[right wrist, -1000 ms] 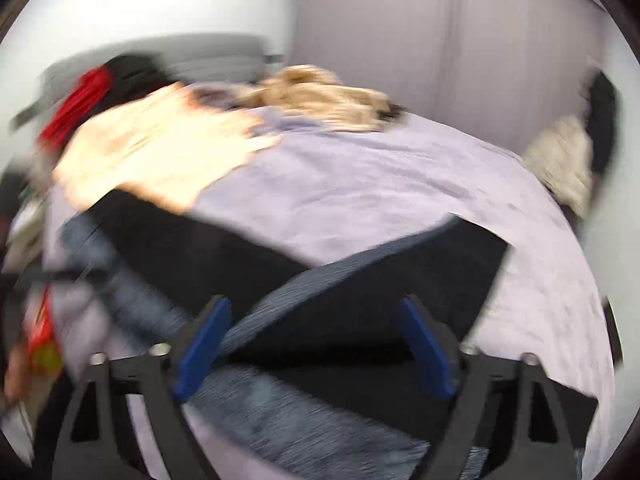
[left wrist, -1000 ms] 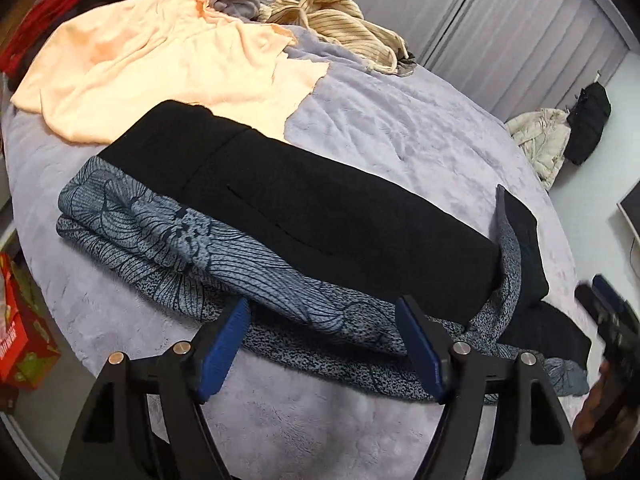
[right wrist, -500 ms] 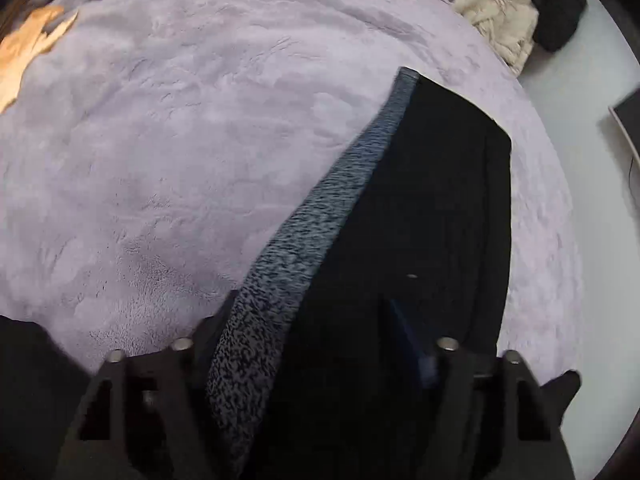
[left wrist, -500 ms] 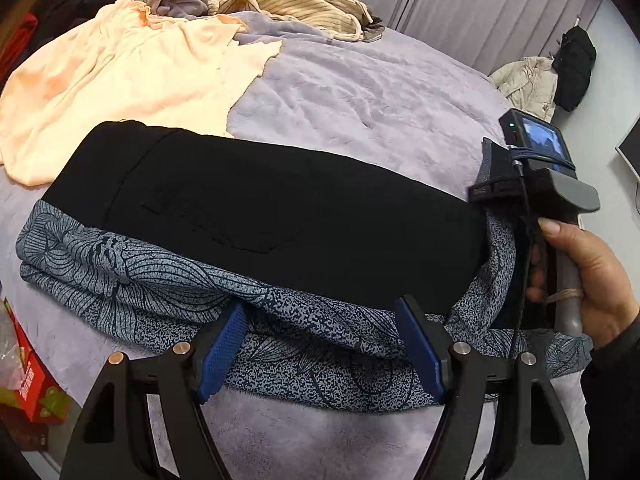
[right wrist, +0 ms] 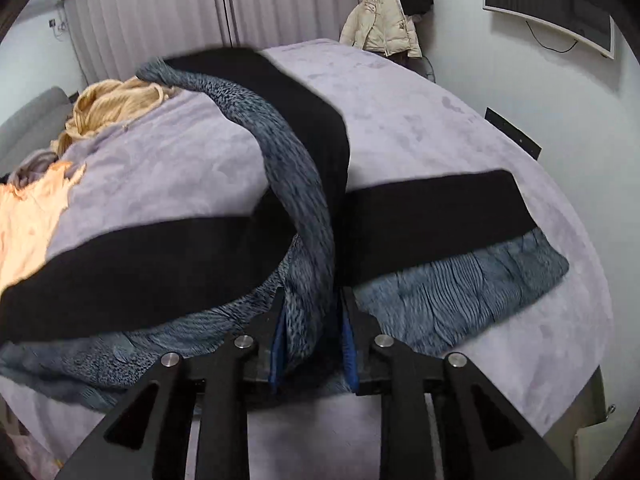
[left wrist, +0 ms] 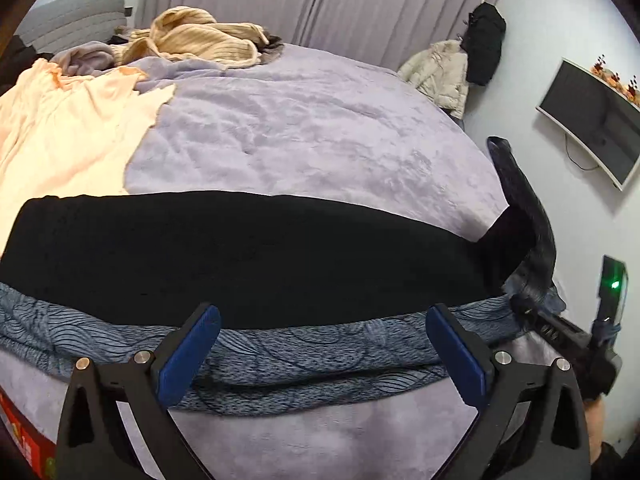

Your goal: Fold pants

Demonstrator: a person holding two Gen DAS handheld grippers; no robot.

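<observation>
The pants (left wrist: 240, 256) are black with a blue-grey patterned side and lie across the near edge of a lilac bed (left wrist: 304, 136). My left gripper (left wrist: 320, 344) is open just above the patterned edge, touching nothing. My right gripper (right wrist: 312, 340) is shut on a bunched part of the pants (right wrist: 308, 216) and holds a leg end lifted over the bed. It also shows at the right edge of the left wrist view (left wrist: 520, 304), with the lifted leg (left wrist: 520, 200) above it.
A peach garment (left wrist: 68, 136) lies on the bed's left side. A beige ribbed garment (left wrist: 200, 40) is piled at the far end. Jackets (left wrist: 440, 72) hang by the wall. A monitor (left wrist: 592, 120) is mounted on the right wall.
My right gripper has shut on the pants leg and lifted it off the bed. My left gripper has dropped lower toward the patterned edge and stays open.
</observation>
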